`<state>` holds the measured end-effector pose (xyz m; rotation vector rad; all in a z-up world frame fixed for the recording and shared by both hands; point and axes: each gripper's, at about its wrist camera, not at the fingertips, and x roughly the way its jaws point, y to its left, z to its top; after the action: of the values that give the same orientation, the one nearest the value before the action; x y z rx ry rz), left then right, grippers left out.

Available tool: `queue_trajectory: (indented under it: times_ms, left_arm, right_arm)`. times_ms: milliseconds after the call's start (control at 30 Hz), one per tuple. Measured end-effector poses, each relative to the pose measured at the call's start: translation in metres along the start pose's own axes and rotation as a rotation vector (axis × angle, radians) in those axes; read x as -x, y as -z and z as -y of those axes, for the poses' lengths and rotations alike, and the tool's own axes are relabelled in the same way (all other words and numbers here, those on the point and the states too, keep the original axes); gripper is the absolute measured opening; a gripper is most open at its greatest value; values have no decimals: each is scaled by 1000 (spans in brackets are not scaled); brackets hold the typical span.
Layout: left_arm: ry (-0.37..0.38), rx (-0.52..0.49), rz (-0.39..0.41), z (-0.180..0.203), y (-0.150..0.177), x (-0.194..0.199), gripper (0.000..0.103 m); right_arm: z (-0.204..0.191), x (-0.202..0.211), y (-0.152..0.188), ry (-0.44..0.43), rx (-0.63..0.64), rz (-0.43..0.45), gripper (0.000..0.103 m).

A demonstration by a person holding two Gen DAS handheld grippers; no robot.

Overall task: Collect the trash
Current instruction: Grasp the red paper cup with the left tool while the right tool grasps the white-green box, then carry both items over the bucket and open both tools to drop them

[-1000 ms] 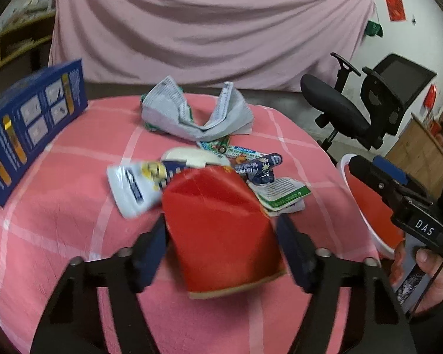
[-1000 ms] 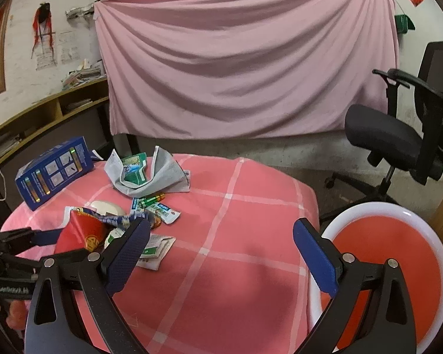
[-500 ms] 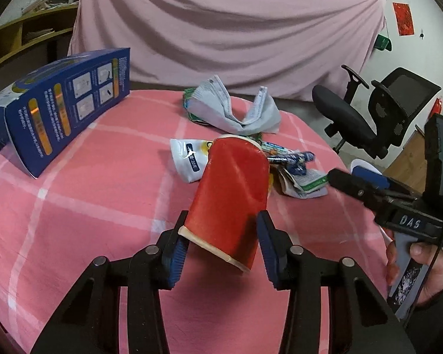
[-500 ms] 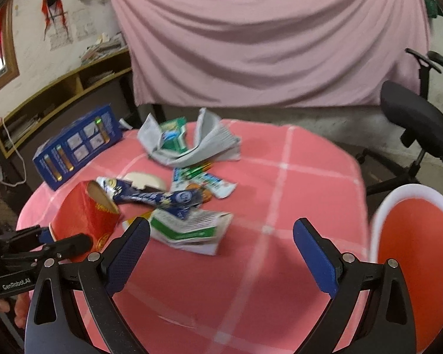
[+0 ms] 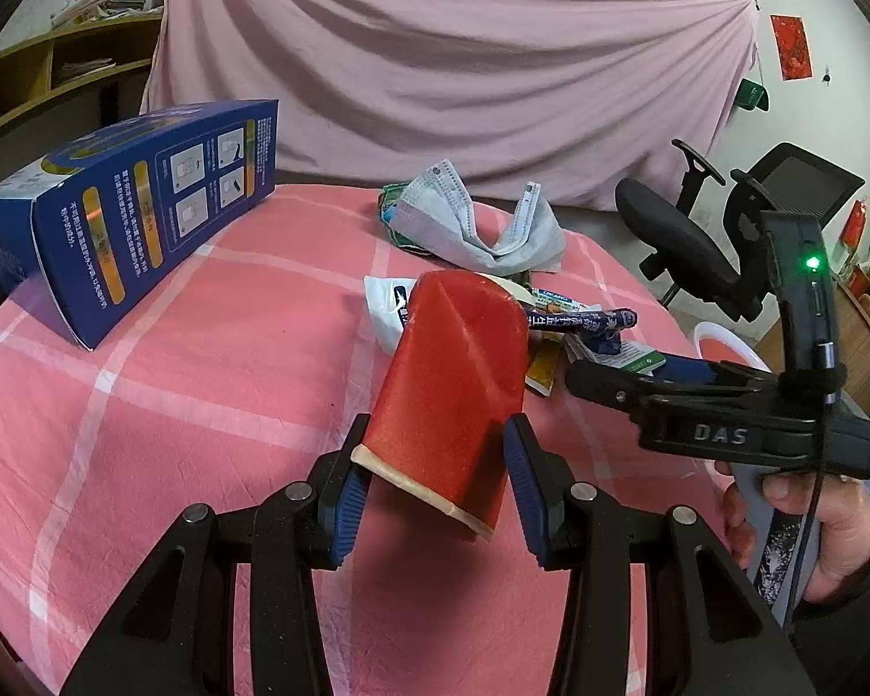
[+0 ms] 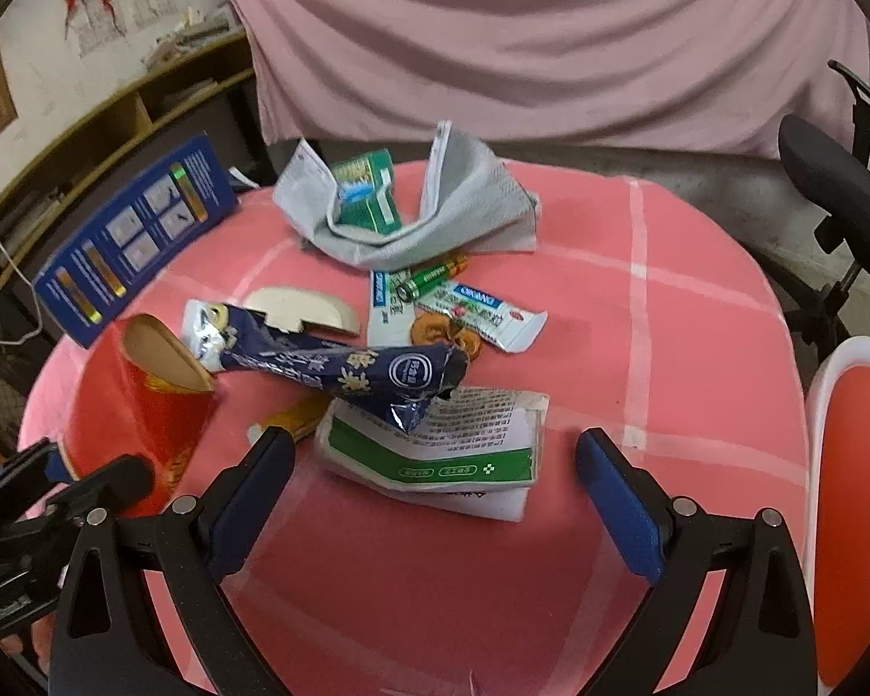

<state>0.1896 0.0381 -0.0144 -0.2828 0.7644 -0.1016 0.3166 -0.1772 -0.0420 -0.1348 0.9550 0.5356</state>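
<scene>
Left gripper (image 5: 435, 484) jaws just narrowed onto red cup (image 5: 455, 400), now lifted, seemingly clear of tabletop (image 5: 162, 406). Right gripper (image 6: 435, 490) wide (narrowing slightly), nearing green-white leaflet (image 6: 435, 441) at twelve o'clock.

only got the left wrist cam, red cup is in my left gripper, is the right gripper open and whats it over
Observer: In the right wrist view, the right gripper is open. Its jaws have just been closing a little, with the green-and-white leaflet in the gap and the pads not touching it.
Operator: anything lying on that leaflet
Observer: Yes, a dark blue wrapper overlaps its far edge, and the wrapper's other end reaches to the mouth of the red cup.
Operator: any batteries in the pile
Observer: One green battery lies on the white sachets, just in front of the grey mask.
</scene>
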Motion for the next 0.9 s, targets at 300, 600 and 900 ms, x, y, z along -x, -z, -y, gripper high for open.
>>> queue_trajectory:
  times_ms: [300,600,900]
  left_arm:
    - [-1,-78,30,14,-4,3,63]
    - [-112,-131,-34,19,-7,-19,62]
    - [-125,-181,-18,29,5,-15,59]
  right_arm:
    - [12,11,5,-31,-38,27,75]
    - [36,33,19,-7,-85,48,75]
    - [46,63,34,-14,-96,132,75]
